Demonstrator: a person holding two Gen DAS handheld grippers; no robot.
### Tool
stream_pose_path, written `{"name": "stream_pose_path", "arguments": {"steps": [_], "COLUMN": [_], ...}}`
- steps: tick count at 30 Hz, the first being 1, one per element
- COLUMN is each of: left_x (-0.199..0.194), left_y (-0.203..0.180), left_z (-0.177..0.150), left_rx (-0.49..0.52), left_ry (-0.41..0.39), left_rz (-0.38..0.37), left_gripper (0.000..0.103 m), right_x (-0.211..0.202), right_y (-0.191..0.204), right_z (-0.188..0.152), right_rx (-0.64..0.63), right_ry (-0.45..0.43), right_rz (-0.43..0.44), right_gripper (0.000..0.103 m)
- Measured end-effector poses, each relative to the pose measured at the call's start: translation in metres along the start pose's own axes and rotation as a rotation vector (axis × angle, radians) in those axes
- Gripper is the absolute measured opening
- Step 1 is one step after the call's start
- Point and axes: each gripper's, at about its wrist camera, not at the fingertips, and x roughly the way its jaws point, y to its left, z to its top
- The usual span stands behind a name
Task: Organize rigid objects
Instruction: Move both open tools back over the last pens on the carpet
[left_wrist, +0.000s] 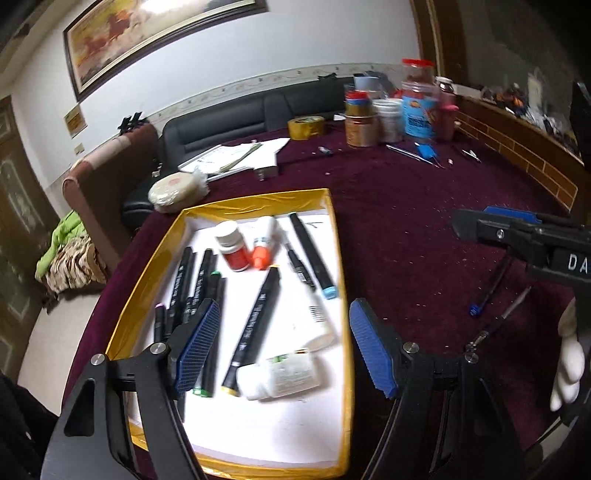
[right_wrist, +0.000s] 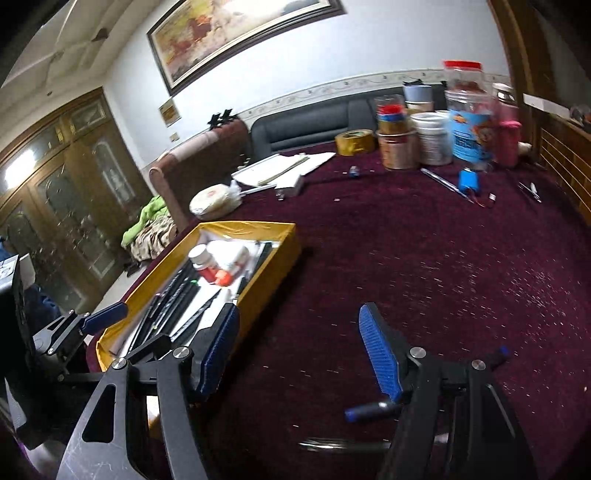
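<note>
A gold-rimmed box with a white floor sits on the maroon table. It holds several black markers, a red bottle with a white cap, an orange-capped tube and a white bottle on its side. My left gripper is open and empty above the box's near end. My right gripper is open and empty over the cloth right of the box. A blue-capped pen and a thin metal tool lie on the cloth; the pen shows under my right gripper.
Jars, tins and tape rolls stand at the table's far side, with papers and a wrapped round cake at the far left. A blue item and pens lie near the jars. A sofa stands behind.
</note>
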Motion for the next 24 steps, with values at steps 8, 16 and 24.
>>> {"name": "stream_pose_path", "arguments": {"steps": [8,16,24], "left_x": [0.004,0.019,0.049], "left_y": [-0.03,-0.058,-0.126], "left_z": [0.005,0.023,0.053], "left_rx": [0.059,0.021,0.115], "left_ry": [0.026,0.089,0.118], "left_rz": [-0.031,-0.332,-0.467], "left_gripper": [0.073,0.072,0.072], "right_x": [-0.009,-0.021,-0.033], "right_y": [-0.038,-0.123,-0.203], "right_z": [-0.007,0.004,-0.008], "right_rx": [0.07,0.207,0.414], "right_ry": [-0.012,-0.072,-0.129], "right_rz": [-0.018,-0.165,-0.197], "right_gripper": [0.062,0.062,0.062]}}
